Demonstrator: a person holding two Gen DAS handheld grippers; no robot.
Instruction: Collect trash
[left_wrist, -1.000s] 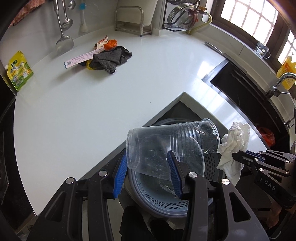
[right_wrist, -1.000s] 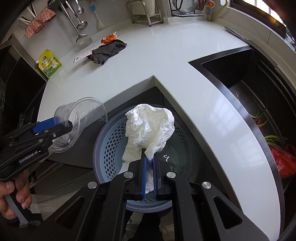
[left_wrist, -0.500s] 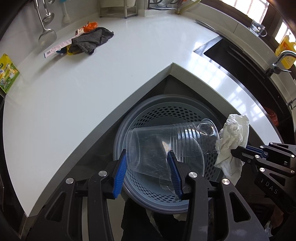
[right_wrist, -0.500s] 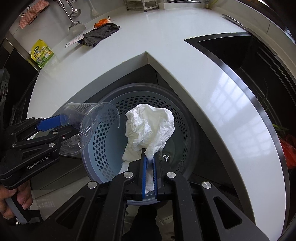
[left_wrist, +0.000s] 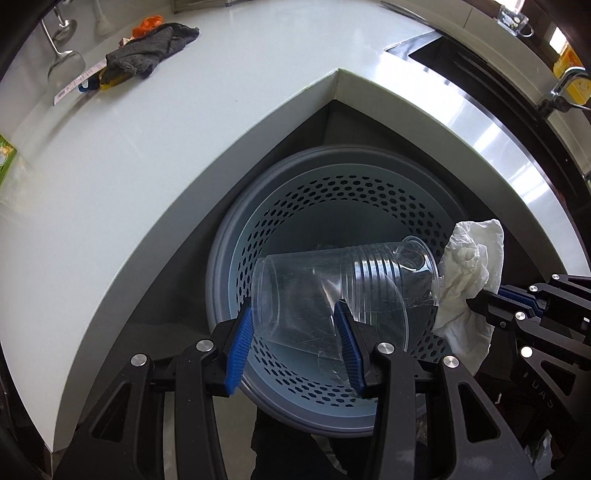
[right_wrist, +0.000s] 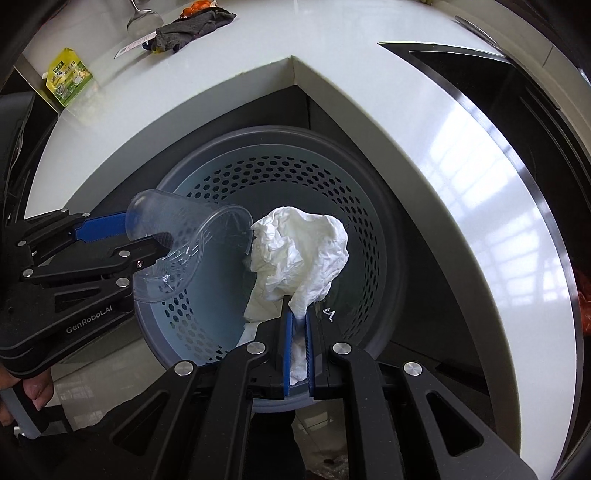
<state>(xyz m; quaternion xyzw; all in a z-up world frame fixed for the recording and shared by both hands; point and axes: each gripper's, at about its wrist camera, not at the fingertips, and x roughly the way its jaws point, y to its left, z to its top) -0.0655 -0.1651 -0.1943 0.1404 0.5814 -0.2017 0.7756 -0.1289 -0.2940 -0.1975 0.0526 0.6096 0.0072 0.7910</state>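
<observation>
Left gripper (left_wrist: 295, 328) held a clear cup (left_wrist: 347, 291) on its side, blue pads (left_wrist: 242, 343) pressed on the cup's base end, jaws about half apart around it. Cup's mouth pointed toward the right gripper (right_wrist: 299, 343) and hung over the bin (left_wrist: 229, 236). In the right wrist view the cup (right_wrist: 184, 247) sat above the bin's left rim, its lip just beside the tissue (right_wrist: 299, 254).

Right gripper was clamped narrow on a crumpled white tissue, the wad sticking out past the fingertips over the bin's (right_wrist: 373, 229) open middle. In the left wrist view the tissue (left_wrist: 469, 280) showed at the right, above the bin's right rim.

Bin was grey-blue, perforated, standing on the floor in the notch of the white counter (left_wrist: 147, 147). A person's fingers (right_wrist: 33, 391) showed at the left gripper's handle.

On the counter, well apart: dark cloth (left_wrist: 147, 55), orange wrapper (left_wrist: 147, 25) just behind it, green pouch (right_wrist: 68, 81). Sink (right_wrist: 517, 92) lay to the right.
</observation>
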